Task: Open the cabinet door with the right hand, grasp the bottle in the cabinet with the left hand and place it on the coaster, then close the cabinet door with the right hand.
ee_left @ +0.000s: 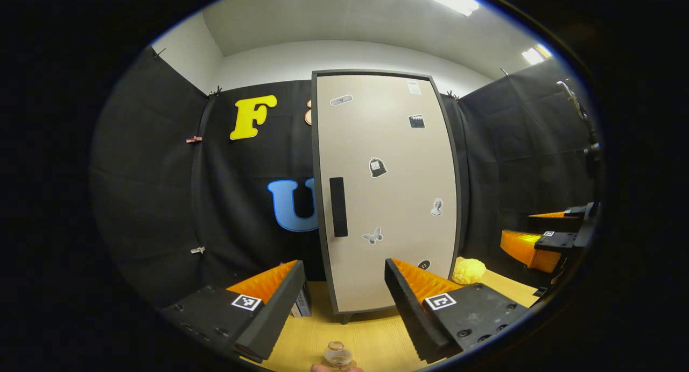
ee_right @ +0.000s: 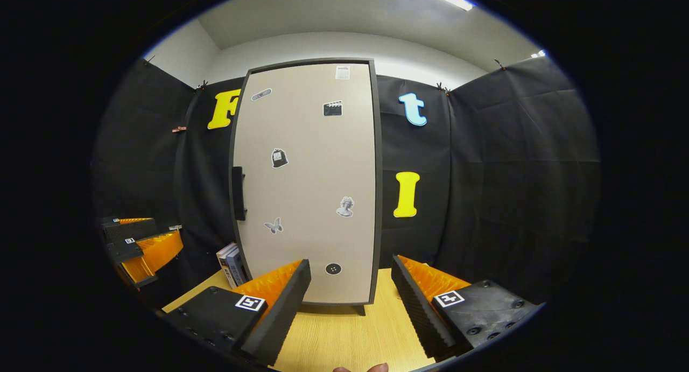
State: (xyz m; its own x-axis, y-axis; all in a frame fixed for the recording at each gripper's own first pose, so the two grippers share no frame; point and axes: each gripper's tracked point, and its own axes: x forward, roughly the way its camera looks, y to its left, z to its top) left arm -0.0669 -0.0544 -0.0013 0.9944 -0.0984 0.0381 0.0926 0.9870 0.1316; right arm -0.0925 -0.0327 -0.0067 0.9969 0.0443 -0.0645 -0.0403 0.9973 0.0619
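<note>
Right under your left gripper [ee_left: 344,307], at the bottom edge of the left gripper view, a small clear bottle [ee_left: 338,356] stands on the wooden table [ee_left: 371,334], and whatever it rests on is cut off by the edge, so you cannot tell if that is the coaster. Your fingers there are spread wide with nothing between them, one on each side of the bottle but apart from it. Beyond them the cabinet [ee_left: 385,189] stands upright on the table with its pale door [ee_left: 393,199] shut flush in the dark frame; the dark handle [ee_left: 338,206] sits along the door's left edge, and small stickers [ee_left: 377,167] are scattered over the panel. A yellow sponge-like lump [ee_left: 468,271] lies on the table just right of the cabinet's foot, and a book [ee_left: 302,304] shows behind your left finger. Your right gripper [ee_left: 543,243] hangs at the far right, well apart from the cabinet; from this angle you cannot tell how its fingers stand. In the right gripper view, your right gripper [ee_right: 350,302] has its fingers parted wide and holds nothing, low over the table [ee_right: 344,334] in front of the cabinet [ee_right: 309,183]. The door [ee_right: 317,199] is closed here too, handle [ee_right: 238,193] at its left edge. Books [ee_right: 232,264] lean beside the cabinet's left foot, and your left gripper [ee_right: 140,245] hovers at the far left
</note>
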